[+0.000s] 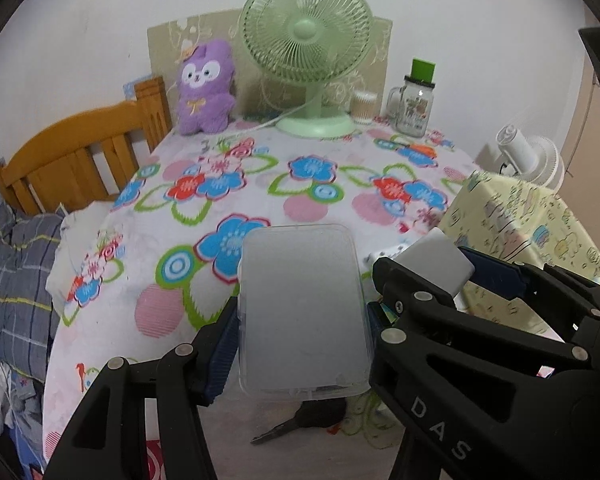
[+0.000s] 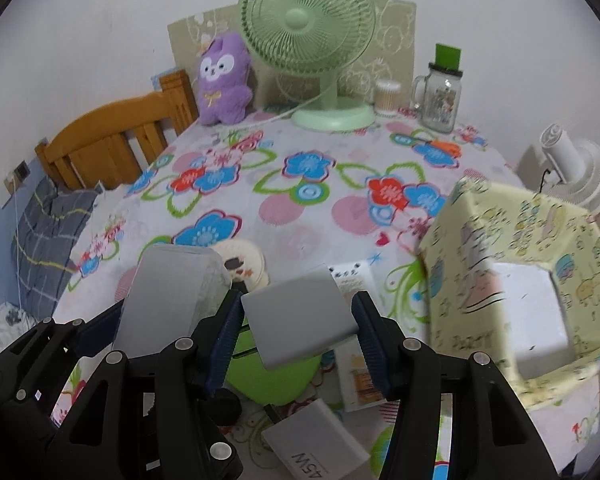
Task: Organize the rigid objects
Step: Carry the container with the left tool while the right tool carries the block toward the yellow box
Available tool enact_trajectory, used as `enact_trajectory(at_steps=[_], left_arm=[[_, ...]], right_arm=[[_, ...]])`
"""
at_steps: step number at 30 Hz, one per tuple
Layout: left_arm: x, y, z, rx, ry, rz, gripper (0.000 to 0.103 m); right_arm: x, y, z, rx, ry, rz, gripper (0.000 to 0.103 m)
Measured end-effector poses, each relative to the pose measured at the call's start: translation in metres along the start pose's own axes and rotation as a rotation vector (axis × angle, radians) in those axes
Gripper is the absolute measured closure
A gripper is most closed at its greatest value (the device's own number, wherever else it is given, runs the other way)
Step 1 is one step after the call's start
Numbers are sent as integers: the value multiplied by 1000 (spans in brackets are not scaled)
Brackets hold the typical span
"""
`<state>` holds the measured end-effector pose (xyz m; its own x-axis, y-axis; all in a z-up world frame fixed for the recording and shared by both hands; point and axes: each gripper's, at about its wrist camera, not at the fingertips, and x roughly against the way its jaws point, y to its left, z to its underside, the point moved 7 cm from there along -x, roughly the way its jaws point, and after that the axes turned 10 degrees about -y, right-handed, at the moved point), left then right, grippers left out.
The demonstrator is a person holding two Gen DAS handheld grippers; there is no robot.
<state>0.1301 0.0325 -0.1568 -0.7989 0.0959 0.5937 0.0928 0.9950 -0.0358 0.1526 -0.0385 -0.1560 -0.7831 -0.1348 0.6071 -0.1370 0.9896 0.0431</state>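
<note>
A key (image 1: 296,424) near the surface's front edge is half hidden under the clear box (image 1: 302,312) clamped in the left gripper (image 1: 300,344). The right gripper (image 2: 296,328) has its jaws pressed on a grey block (image 2: 296,320), raised beside the yellow box (image 2: 540,280).

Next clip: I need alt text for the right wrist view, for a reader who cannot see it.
The right gripper holds a white block above a flower-print table. To its left the left gripper holds a clear plastic box; an open yellow patterned box sits to the right. A green fan and purple plush toy stand at the back.
</note>
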Motion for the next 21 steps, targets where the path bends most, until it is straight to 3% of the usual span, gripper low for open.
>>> enact_trajectory(at_steps=[21], left_arm=[[43, -56, -45, -49, -131, 62, 40]], right_arm=[[66, -50, -39, -32, -143, 74, 44]])
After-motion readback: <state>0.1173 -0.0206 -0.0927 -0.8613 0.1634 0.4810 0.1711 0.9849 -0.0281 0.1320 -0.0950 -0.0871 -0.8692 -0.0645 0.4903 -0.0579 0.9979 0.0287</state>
